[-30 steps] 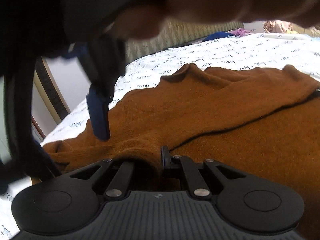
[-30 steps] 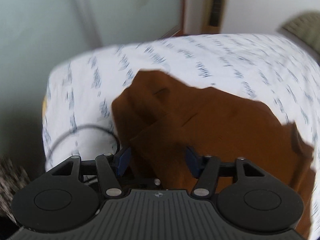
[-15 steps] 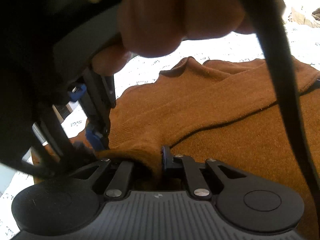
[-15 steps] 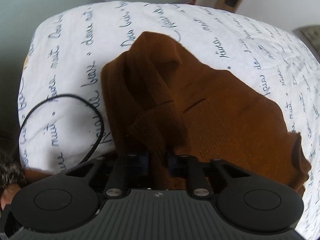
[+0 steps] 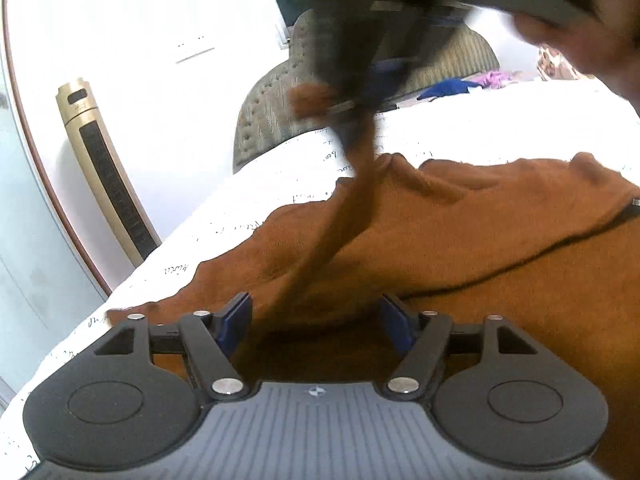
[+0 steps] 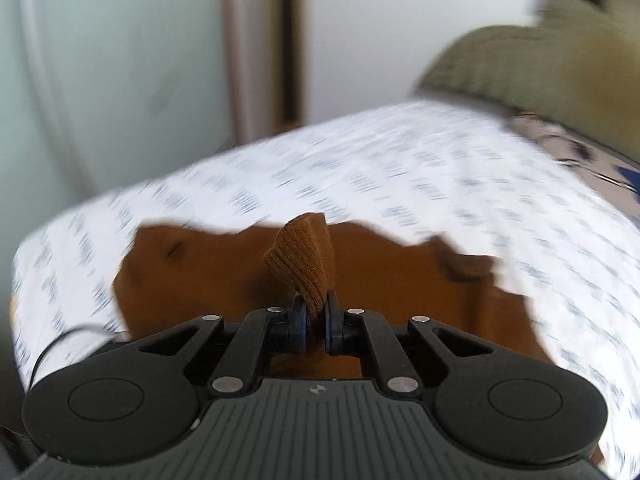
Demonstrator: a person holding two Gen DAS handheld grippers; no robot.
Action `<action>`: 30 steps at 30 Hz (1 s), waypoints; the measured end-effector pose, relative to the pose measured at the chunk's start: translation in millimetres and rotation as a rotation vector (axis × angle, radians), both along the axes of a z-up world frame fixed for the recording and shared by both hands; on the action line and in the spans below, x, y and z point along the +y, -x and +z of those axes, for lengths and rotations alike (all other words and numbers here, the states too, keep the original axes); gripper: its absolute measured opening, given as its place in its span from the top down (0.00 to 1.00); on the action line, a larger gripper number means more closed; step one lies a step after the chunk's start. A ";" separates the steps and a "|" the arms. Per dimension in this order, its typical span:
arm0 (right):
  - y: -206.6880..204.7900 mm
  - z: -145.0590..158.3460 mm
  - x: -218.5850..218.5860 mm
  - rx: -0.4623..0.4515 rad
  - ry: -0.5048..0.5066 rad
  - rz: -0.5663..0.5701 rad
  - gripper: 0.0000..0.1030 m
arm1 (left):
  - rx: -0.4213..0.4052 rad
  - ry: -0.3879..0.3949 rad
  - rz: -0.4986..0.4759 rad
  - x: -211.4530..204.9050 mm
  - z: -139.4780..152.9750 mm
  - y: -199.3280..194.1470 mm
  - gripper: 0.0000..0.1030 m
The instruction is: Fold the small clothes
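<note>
Brown knit sweater (image 5: 460,240): lying spread on the script-printed bedsheet (image 6: 400,160). Right gripper (image 6: 316,322): pinching a folded edge of the knit, lifting it clear. Left gripper (image 5: 316,322): jaws opening over the fabric, pads touching nothing

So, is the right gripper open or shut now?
Shut: the right gripper pinches a fold of the brown sweater between its fingers.

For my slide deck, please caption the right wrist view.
Right gripper pinches a fold of the brown garment above the script-printed bedsheet.
</note>
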State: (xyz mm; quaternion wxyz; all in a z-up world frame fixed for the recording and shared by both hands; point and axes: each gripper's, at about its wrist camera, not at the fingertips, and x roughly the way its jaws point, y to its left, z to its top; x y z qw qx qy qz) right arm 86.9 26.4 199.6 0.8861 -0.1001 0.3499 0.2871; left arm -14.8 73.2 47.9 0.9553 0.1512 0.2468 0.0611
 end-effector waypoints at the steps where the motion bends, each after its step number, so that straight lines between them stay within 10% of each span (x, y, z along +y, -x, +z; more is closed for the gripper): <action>1: -2.1 0.5 -14.1 -0.024 -0.009 -0.044 0.90 | 0.005 0.015 0.000 2.0 3.7 1.7 0.26; 13: 4.4 -14.8 -164.2 -0.121 -0.125 -0.428 0.90 | 0.029 0.093 0.051 14.8 5.0 -7.0 0.22; 30: 43.4 -87.0 -225.6 -0.048 -0.402 -0.691 0.90 | 0.110 0.257 0.010 47.9 32.2 -56.8 0.19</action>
